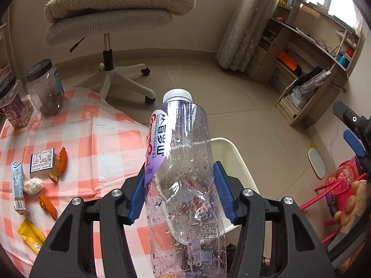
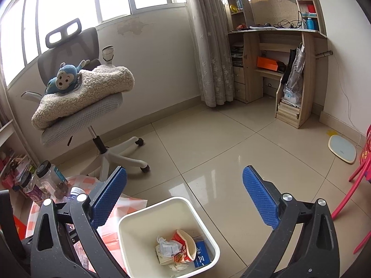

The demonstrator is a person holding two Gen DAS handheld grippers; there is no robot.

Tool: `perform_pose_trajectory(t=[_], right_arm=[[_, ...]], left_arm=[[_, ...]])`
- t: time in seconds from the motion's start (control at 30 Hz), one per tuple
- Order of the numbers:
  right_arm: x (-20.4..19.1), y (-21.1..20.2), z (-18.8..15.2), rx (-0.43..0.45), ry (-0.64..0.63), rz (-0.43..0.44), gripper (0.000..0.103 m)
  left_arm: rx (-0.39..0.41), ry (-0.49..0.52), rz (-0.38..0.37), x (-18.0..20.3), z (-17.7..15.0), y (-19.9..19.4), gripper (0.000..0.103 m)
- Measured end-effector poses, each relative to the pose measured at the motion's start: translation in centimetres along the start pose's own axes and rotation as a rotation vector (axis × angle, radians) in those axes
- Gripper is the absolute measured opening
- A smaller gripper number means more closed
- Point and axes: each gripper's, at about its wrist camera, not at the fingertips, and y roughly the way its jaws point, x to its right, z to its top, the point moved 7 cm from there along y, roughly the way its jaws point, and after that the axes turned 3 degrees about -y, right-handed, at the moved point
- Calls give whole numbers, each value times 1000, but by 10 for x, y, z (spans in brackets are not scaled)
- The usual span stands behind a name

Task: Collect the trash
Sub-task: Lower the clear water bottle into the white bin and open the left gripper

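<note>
The left gripper (image 1: 178, 194) clamps a clear plastic water bottle (image 1: 183, 173), its blue fingers (image 1: 136, 199) pressed against both sides and the white cap pointing away toward the floor. The bottle hangs over the near right edge of the table (image 1: 97, 139), which is spread with an orange-and-white checked cloth, with the rim of the white trash bin (image 1: 229, 148) showing just behind it.

The right gripper (image 2: 185, 199) hovers above the bin (image 2: 129, 222) with fingers (image 2: 259, 197) spread wide and nothing between them. In the bin lie crumpled paper, a red paper cup (image 2: 185, 245) and a blue packet.

More trash lies on the cloth at left: orange peel (image 1: 59, 164), a small white box (image 1: 43, 162), a drink carton (image 1: 18, 187), a crumpled tissue (image 1: 33, 185) and a yellow wrapper (image 1: 31, 235). Two lidded jars (image 1: 45, 88) stand at the table's far left corner.

Beyond the table an office chair (image 2: 78, 106) bearing a fleece blanket and a toy monkey stands on tiled floor; the floor to the bin's right is open as far as a red chair frame (image 2: 357, 185).
</note>
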Motion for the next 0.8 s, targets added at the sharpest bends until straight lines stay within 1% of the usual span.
perform_pose_trajectory(t=[0.1,0.17,0.2,0.23,0.27,0.33,0.4,0.47,0.57,0.63,0.77,0.8], right_arm=[[9,3,0,-6,5,-23,96],[17,4,0,-12,12,-38,96],[20,5,0,-15,17,-46,96],[23,6,0,-19,22,-53,96],[26,6,0,-23,29,-58,96],[31,8,-1,-29,44,-65,96],[33,9,-1,-36,54,-68,96],[29,10,-2,-40,49,-68,96],[16,11,-5,-41,20,-70,96],[4,12,-7,-41,-4,-61,96],[-27,15,-15,-52,-58,-32,96],[-35,15,-16,-48,-76,-29,96]], left_arm=[[-9,14,-7,13,2,8,54],[-29,37,-22,22,3,15,55],[-39,46,-20,26,3,18,58],[-40,50,-14,28,4,20,69],[-36,51,-14,29,4,20,73],[-30,57,-24,31,5,18,75],[-20,62,-12,30,6,16,75],[3,70,16,25,9,12,75],[59,76,91,11,15,2,77],[80,70,132,-1,19,-3,80],[144,42,218,-31,28,-16,82],[161,33,235,-38,30,-19,84]])
